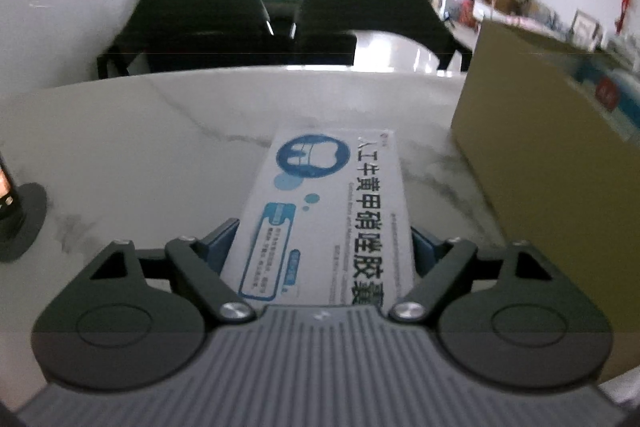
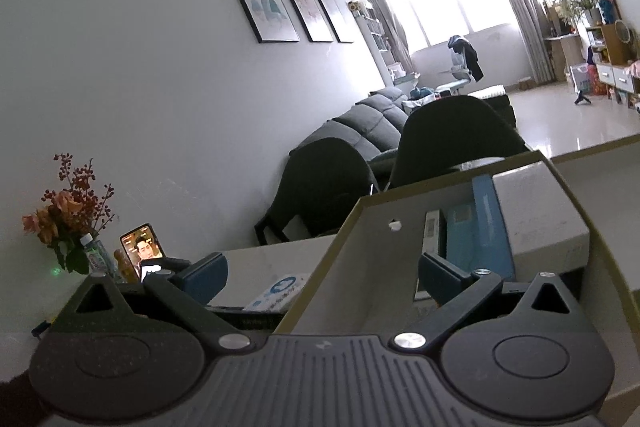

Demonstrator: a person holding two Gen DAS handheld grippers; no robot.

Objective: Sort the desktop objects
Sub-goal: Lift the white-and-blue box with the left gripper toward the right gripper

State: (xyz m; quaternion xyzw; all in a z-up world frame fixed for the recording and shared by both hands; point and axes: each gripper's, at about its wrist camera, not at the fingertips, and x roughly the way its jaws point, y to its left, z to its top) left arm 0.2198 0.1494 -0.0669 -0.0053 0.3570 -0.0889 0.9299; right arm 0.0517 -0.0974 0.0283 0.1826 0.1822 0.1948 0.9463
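Medicine box point(image 1: 324, 211) lies lengthwise between the blue pads point(image 1: 218, 241) of the left gripper point(image 1: 322, 247), which clamp its 2 long sides so it can be carried flat over the marble table point(image 1: 120, 147). Cardboard bin point(image 1: 552, 163) stands at 3 o'clock, the likely destination. Right gripper point(image 2: 322, 273) is spread wide, holding nothing, straddling the bin's near wall.

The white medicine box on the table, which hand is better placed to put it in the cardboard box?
Left, probably. The left gripper already has the medicine box between its fingers, beside the cardboard box. The right gripper is open, straddling that box's wall.
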